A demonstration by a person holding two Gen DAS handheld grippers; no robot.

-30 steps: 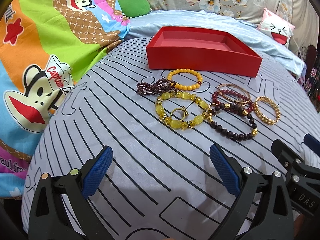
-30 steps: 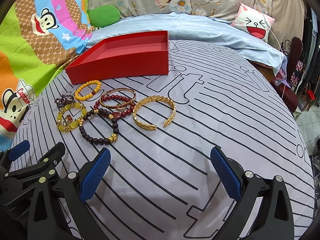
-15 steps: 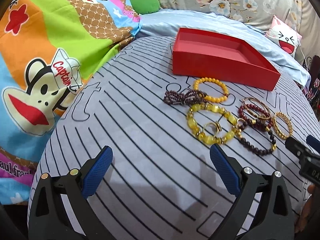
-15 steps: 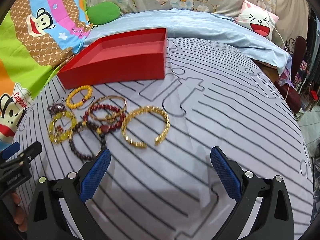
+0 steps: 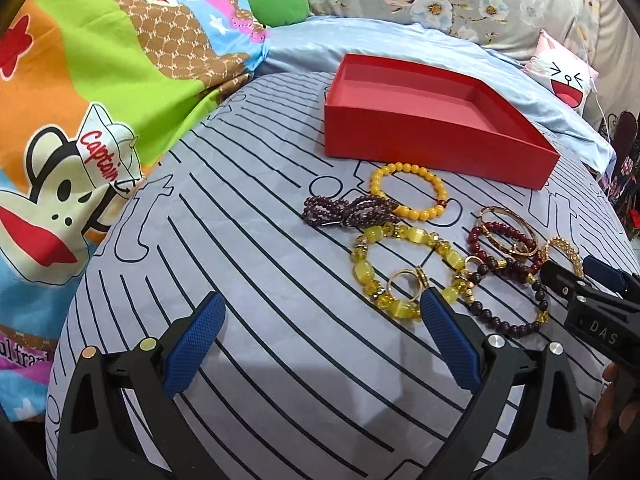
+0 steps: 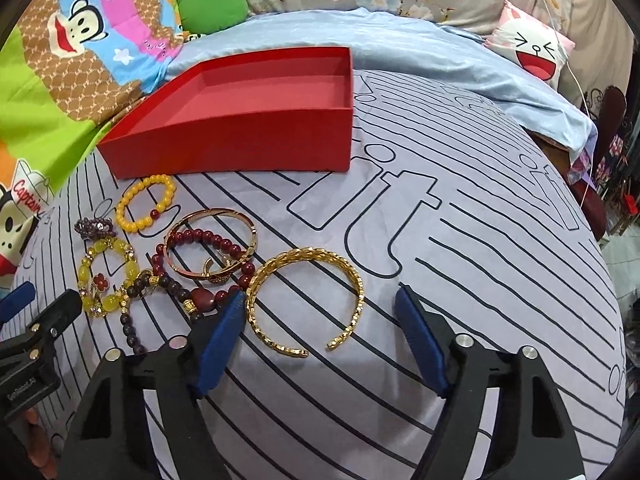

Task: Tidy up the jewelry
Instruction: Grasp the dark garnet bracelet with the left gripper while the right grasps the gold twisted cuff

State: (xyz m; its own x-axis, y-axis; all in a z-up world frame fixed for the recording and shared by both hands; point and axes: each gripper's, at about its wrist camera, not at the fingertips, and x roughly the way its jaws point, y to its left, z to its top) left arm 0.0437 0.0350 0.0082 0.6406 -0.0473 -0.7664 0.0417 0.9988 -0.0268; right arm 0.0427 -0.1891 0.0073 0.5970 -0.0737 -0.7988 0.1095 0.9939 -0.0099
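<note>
Surroundings: grey bedsheet with black line pattern; cartoon monkey blanket to the left, green cushion, white cat-face pillow at far right, floral fabric behind. An open red box sits on the sheet just beyond the jewelry; its interior shows nothing inside.

Writing: "Captain" on the monkey's hat; "DAS" on the other gripper's body in the left wrist view; large outlined letters on the sheet, not fully readable.

Jewelry: gold open cuff, braided texture, lies flat between the closing jaws of the right gripper; pads not yet pressing on it. The dark red bead bracelet touches the left blue pad. Orange bead bracelet, yellow chunky bracelet and purple strand lie leftward.

Left gripper: jaws wide, nothing held, right pad near the yellow bracelet.
</note>
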